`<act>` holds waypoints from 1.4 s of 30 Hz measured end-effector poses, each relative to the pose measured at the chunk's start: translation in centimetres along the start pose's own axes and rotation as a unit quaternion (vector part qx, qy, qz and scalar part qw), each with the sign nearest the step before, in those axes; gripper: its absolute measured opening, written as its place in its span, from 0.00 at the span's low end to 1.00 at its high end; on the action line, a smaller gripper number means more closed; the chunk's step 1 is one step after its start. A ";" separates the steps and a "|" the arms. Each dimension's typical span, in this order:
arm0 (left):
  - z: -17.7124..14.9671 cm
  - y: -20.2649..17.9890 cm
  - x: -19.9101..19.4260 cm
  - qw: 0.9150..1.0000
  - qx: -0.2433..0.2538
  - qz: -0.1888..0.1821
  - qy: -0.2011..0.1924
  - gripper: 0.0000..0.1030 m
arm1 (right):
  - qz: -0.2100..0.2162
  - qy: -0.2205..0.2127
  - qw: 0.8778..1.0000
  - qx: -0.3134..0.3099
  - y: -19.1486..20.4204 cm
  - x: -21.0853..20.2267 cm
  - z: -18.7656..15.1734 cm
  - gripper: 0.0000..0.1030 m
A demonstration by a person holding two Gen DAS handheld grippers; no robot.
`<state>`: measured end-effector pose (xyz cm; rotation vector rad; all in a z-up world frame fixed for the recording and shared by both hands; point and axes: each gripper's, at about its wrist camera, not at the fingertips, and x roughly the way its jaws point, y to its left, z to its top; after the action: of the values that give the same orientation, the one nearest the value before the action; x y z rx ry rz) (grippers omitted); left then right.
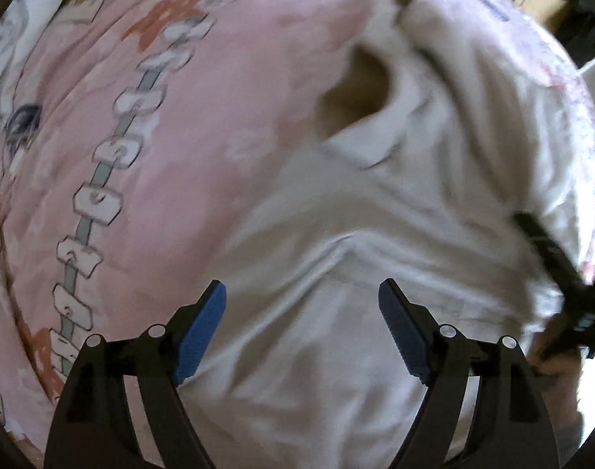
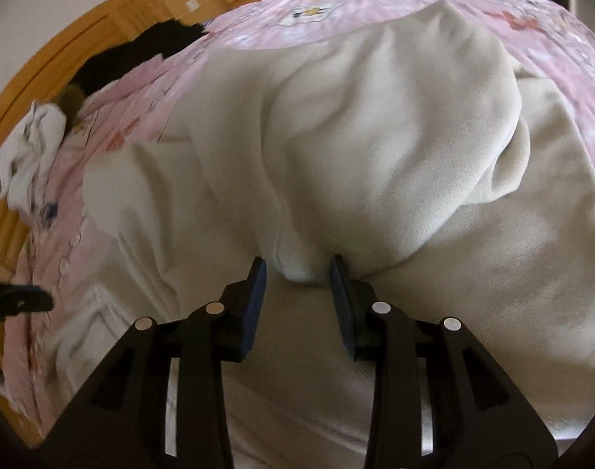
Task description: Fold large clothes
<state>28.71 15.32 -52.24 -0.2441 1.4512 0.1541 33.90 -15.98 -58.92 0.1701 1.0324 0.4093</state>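
Observation:
A large cream sweatshirt (image 1: 375,234) lies crumpled on a pink patterned duvet (image 1: 219,117). My left gripper (image 1: 301,293) hangs straight over its smoother part, blue pads (image 1: 203,332) wide apart and nothing between them. In the right wrist view the sweatshirt (image 2: 375,136) bulges up in a thick fold. My right gripper (image 2: 297,269) points down at it, jaws partly apart, with a rounded lip of the fabric sitting loosely between the fingertips. That right gripper also shows as a black bar (image 1: 551,273) at the right edge of the left wrist view.
On the duvet (image 2: 278,27) lie a white crumpled cloth (image 2: 27,156) and a black garment (image 2: 141,51) at the far left. Behind them stands wooden furniture (image 2: 63,51). A hand (image 1: 551,363) is at the left view's right edge.

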 end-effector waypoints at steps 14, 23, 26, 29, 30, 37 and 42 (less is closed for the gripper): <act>-6.3 8.4 2.1 0.983 0.164 0.030 0.076 0.92 | 0.001 0.008 0.993 0.120 -9.1 -17.7 -15.6 0.72; -11.2 11.5 4.8 0.976 0.184 0.003 0.120 0.92 | 0.036 0.049 0.957 0.282 -14.2 -22.4 -27.1 0.75; -11.5 12.6 6.1 0.975 0.180 -0.014 0.128 0.92 | 0.063 0.074 0.958 0.268 -13.7 -22.0 -27.3 0.75; -11.5 12.6 6.3 0.972 0.188 -0.041 0.136 0.92 | 0.083 0.112 0.957 0.256 -12.8 -20.6 -26.3 0.77; -11.6 12.5 6.3 0.971 0.188 -0.050 0.141 0.92 | 0.091 0.118 0.956 0.254 -12.5 -20.3 -26.0 0.78; -12.1 10.2 6.1 0.963 0.195 -0.069 0.170 0.92 | 0.005 0.214 0.969 0.123 -7.7 -17.1 -24.8 0.71; -11.1 11.4 5.1 0.981 0.100 -0.003 0.165 0.15 | -0.040 0.241 0.966 0.079 -6.9 -17.8 -23.6 0.22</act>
<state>15.74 23.23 -59.19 -0.1126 1.7826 -0.0405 7.35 -30.77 -58.97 0.1748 1.5486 0.2981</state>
